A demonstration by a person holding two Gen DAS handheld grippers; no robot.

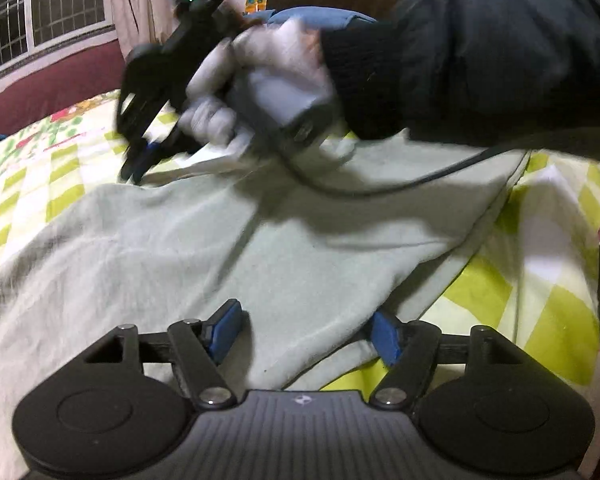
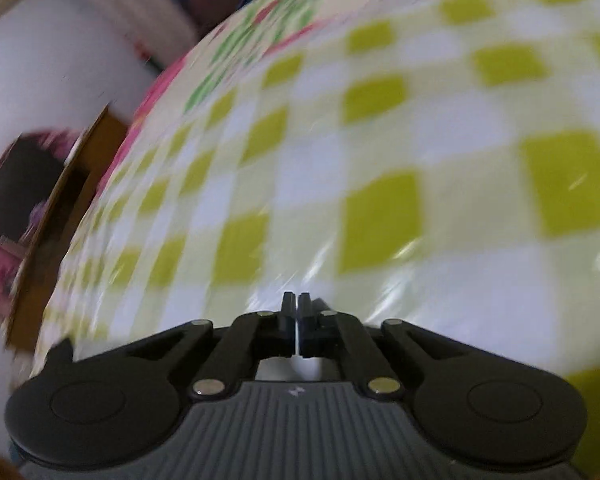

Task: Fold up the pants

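Observation:
Pale mint-green pants (image 1: 204,248) lie spread on a bed with a green-and-white checked sheet (image 1: 540,292). My left gripper (image 1: 306,334) is open, its blue pads (image 1: 228,330) low over the near edge of the pants. My right gripper shows in the left wrist view (image 1: 136,168), held by a white-gloved hand (image 1: 260,80), its tips at the far edge of the pants. In the right wrist view the right gripper (image 2: 297,306) is shut with a thin pale strip between its fingers; whether that is pants fabric I cannot tell. That view is blurred.
A black cable (image 1: 400,188) trails from the right gripper across the pants. A dark-sleeved arm (image 1: 480,64) crosses the top right. The bed's edge (image 2: 112,168) falls to a wooden piece and floor at the left. A window (image 1: 40,12) stands far left.

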